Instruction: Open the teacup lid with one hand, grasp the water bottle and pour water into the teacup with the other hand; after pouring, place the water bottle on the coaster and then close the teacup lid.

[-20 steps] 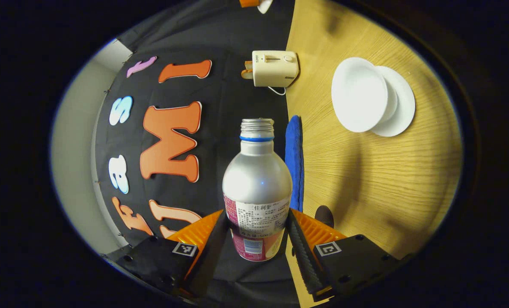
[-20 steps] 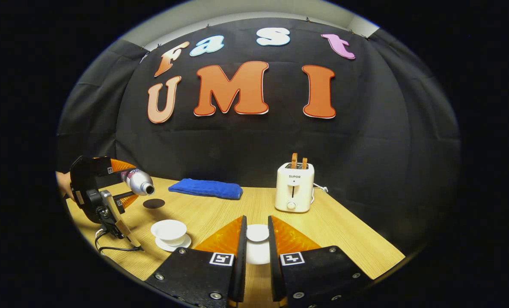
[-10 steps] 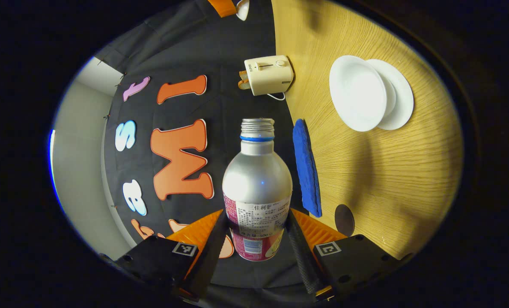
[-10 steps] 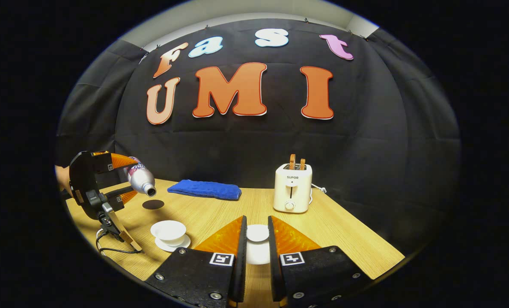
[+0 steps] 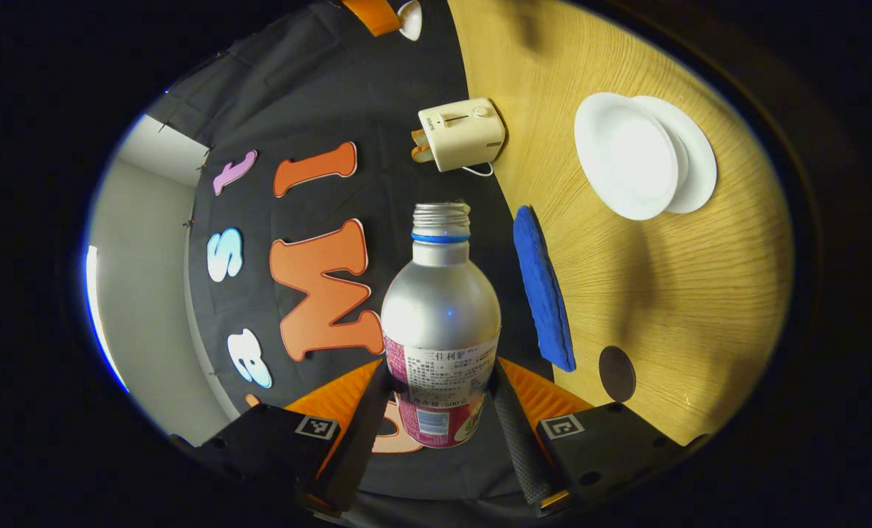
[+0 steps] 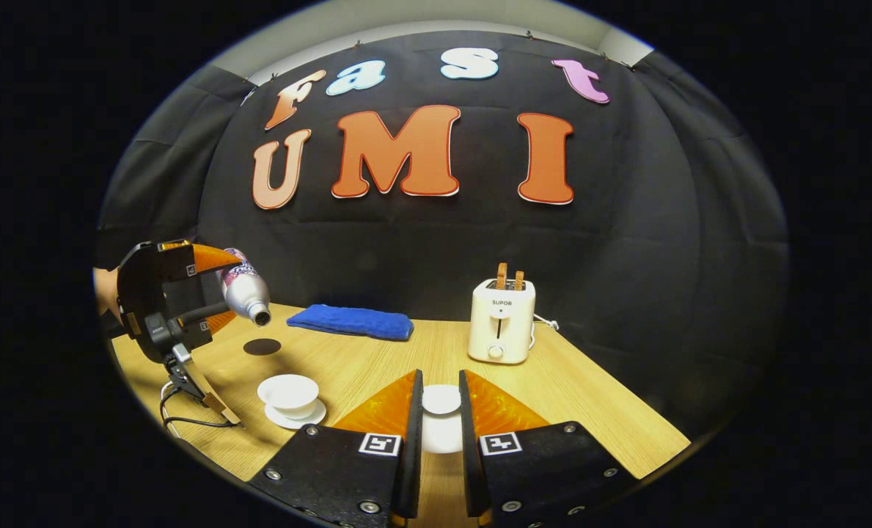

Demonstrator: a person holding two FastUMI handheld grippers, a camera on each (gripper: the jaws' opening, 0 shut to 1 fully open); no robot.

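Left claw (image 5: pixel 441 411) clamped on silver aluminium water bottle (image 5: pixel 441 308), tilted above wooden desk (image 6: pixel 362 367); right claw (image 6: pixel 441 411) clamped on small white teacup lid (image 6: pixel 441 400), aloft.

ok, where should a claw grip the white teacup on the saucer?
Probably the flared rim of the white porcelain teacup, from straight above, one finger inside: it stands upright and lidless on its white saucer, and the wide bowl looks awkward to span sideways.
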